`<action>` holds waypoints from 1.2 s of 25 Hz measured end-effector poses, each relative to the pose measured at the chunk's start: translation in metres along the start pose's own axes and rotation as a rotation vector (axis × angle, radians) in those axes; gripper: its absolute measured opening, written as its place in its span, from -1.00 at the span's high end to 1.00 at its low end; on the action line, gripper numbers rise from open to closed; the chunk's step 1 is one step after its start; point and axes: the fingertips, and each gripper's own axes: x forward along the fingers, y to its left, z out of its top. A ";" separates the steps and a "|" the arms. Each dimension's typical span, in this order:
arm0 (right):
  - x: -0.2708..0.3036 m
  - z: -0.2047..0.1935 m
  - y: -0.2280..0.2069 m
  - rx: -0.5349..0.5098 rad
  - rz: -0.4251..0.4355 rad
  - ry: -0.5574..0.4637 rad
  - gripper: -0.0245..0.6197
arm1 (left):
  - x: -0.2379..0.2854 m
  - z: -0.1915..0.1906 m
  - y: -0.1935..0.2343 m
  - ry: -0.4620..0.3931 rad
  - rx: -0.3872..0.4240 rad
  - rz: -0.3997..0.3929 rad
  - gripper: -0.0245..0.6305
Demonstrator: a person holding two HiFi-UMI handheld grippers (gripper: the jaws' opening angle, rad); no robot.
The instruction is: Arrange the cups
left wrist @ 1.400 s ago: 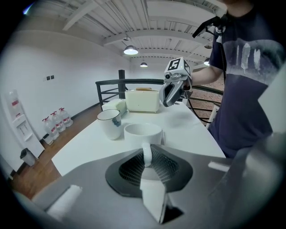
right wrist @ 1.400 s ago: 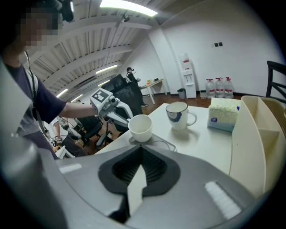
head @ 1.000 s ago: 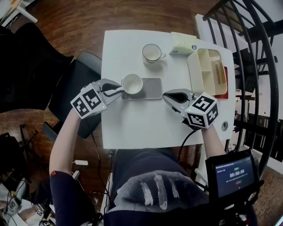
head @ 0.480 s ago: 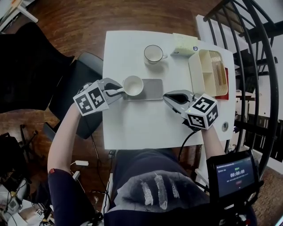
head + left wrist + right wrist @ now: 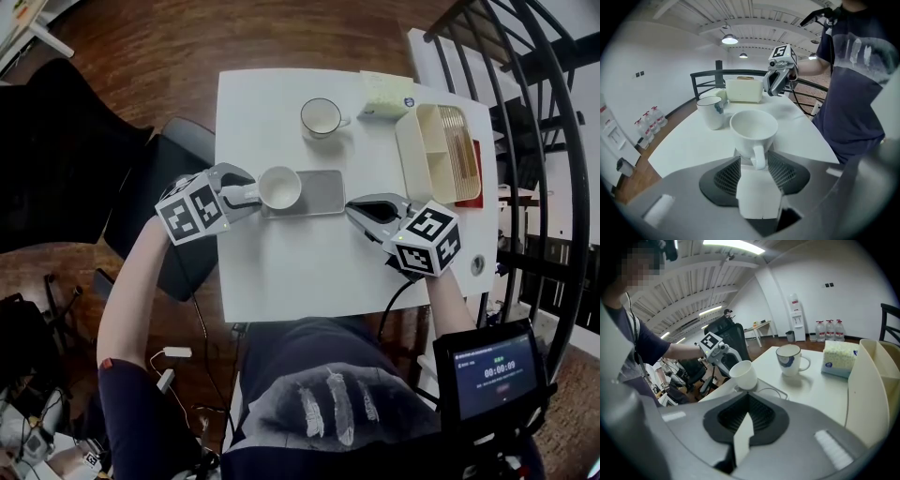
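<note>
A plain white cup (image 5: 279, 187) (image 5: 753, 132) (image 5: 745, 374) stands on the left end of a flat grey mat (image 5: 323, 192). Its handle (image 5: 758, 157) points at my left gripper (image 5: 246, 194) (image 5: 754, 161). The handle lies between the jaws, which are opening, with a gap on each side of it. A second white cup (image 5: 321, 115) (image 5: 711, 111) (image 5: 790, 359) with a blue mark stands farther back on the white table (image 5: 300, 262). My right gripper (image 5: 354, 208) (image 5: 747, 416) is shut and empty, just right of the mat.
A tissue box (image 5: 387, 94) (image 5: 839, 358) and a cream compartment box (image 5: 433, 152) (image 5: 872, 380) stand at the table's back right. A dark chair (image 5: 159, 178) stands off the left edge, a black railing off the right.
The left gripper's jaws have spread apart off the cup's handle, and the gripper has turned slightly. The cup stays on the mat. The right gripper has not moved.
</note>
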 end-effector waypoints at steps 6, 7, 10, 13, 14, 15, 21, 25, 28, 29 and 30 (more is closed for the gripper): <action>0.000 0.006 0.000 -0.007 -0.010 -0.009 0.91 | -0.052 0.017 0.017 -0.167 -0.140 0.041 0.21; 0.000 0.007 0.000 -0.005 -0.012 -0.013 0.91 | -0.066 0.022 0.020 -0.216 -0.170 0.052 0.21; -0.002 0.008 -0.003 -0.002 -0.022 -0.022 0.91 | -0.097 0.038 0.036 -0.347 -0.227 0.094 0.21; -0.001 0.012 -0.004 -0.001 -0.029 -0.036 0.91 | -0.108 0.055 0.051 -0.433 -0.241 0.126 0.22; -0.001 0.014 -0.005 -0.002 -0.030 -0.042 0.91 | -0.108 0.062 0.055 -0.462 -0.242 0.133 0.25; -0.001 0.017 -0.005 -0.002 -0.031 -0.049 0.91 | -0.108 0.069 0.058 -0.495 -0.241 0.140 0.37; -0.005 0.028 -0.007 -0.005 -0.034 -0.076 0.91 | -0.105 0.113 0.062 -0.617 -0.217 0.147 0.92; -0.010 0.029 -0.011 0.006 -0.042 -0.095 0.91 | -0.098 0.123 0.060 -0.604 -0.213 0.121 0.92; -0.014 0.029 -0.015 0.012 -0.042 -0.109 0.91 | -0.094 0.128 0.057 -0.590 -0.208 0.123 0.92; -0.014 0.029 -0.016 0.013 -0.041 -0.112 0.91 | -0.092 0.128 0.055 -0.583 -0.205 0.123 0.92; -0.014 0.028 -0.017 0.013 -0.039 -0.114 0.91 | -0.090 0.129 0.054 -0.576 -0.201 0.121 0.92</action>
